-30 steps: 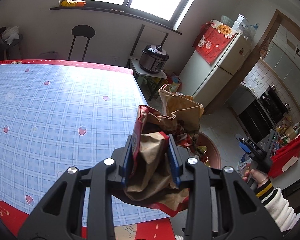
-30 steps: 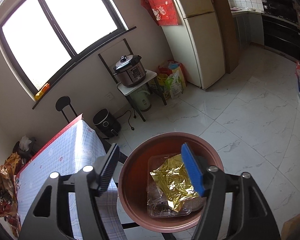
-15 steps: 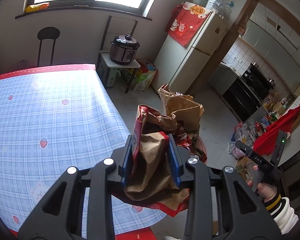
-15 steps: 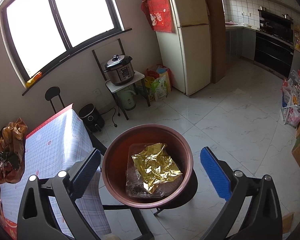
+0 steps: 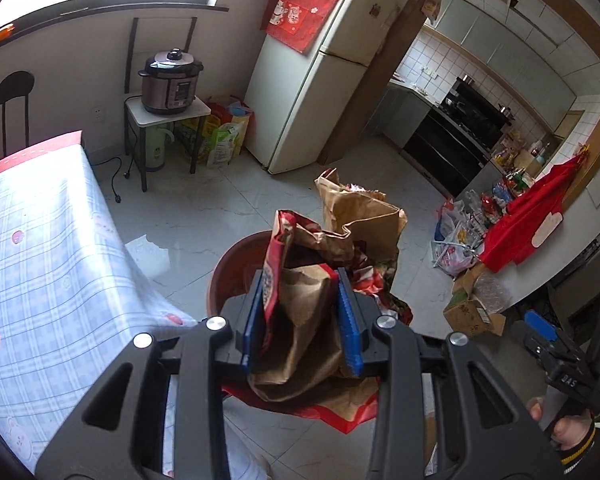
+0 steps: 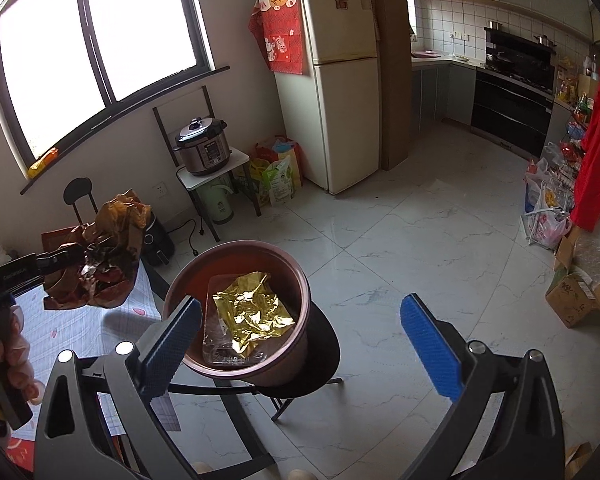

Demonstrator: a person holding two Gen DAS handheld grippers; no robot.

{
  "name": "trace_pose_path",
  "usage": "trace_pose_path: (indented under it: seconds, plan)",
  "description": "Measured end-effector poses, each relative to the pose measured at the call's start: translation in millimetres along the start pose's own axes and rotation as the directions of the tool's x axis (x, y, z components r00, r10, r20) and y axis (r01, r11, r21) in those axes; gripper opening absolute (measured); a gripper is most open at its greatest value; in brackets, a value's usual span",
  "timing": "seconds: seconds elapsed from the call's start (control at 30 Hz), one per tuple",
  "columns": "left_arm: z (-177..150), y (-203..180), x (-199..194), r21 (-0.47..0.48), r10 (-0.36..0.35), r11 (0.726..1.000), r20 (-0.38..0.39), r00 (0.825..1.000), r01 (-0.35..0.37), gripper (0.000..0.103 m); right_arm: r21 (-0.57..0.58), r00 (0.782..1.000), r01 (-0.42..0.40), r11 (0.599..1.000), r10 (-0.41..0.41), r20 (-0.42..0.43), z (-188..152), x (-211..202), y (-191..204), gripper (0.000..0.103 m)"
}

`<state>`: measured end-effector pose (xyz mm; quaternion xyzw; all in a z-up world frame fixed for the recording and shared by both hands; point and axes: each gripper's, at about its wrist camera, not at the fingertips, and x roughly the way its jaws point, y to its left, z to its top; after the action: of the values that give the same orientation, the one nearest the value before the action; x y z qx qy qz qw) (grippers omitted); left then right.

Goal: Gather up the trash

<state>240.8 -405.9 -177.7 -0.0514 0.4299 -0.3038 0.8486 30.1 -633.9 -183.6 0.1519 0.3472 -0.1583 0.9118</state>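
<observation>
The room fills both views: pale tiled floor (image 6: 400,240), the cream fridge (image 6: 340,80) at top centre, and the table in its blue checked cloth (image 5: 40,260) down the left side of my left camera's frame. On a small black stool (image 6: 320,356) sits the brown bin (image 6: 296,280), lower centre in the right view, with a clear tray and a gold foil wrapper (image 6: 252,312) already lying in it.

My left gripper (image 5: 300,312) is clamped on a crumpled wad of brown paper bag and red wrappers (image 5: 312,300), blue pads pressing it from both sides. In the left view the wad sits at centre frame and hides most of the bin; only the rim shows at its left. In the right view the same wad hangs at middle left, above the table edge and short of the bin's mouth.

To do this drop well, I judge the wad should come fully over the opening before I let go, since it is wide and springy and could catch the rim or tip off the stool side. A low release seems safer.

My left gripper tilts downward toward the bin. My right gripper (image 6: 300,340) also angles down over it, fingers spread wide with nothing between them, having just opened further.
</observation>
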Motion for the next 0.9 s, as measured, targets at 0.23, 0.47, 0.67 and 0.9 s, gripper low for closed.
trace_pose_path:
  seconds: [0.23,0.47,0.67,0.9]
  plan:
    - [19,-23,25,0.048,0.013,0.999,0.039,0.999,-0.015,0.09,0.043,1.0,0.019,0.999,-0.019,0.011,-5,-8,-22,0.098]
    - [13,-13,-9,0.076,0.109,0.991,0.067,0.992,-0.114,0.097,0.024,1.0,-0.022,0.999,0.021,0.018,-1,-5,-13,0.098]
    - [1,5,-61,0.122,0.219,0.965,0.105,0.97,-0.231,0.097,-0.041,0.998,-0.064,0.997,0.065,0.023,9,-12,31,0.098]
    - [-14,33,-131,0.174,0.253,0.945,0.151,0.956,-0.278,0.097,-0.108,0.995,-0.058,0.992,0.066,0.077,7,-50,106,0.098]
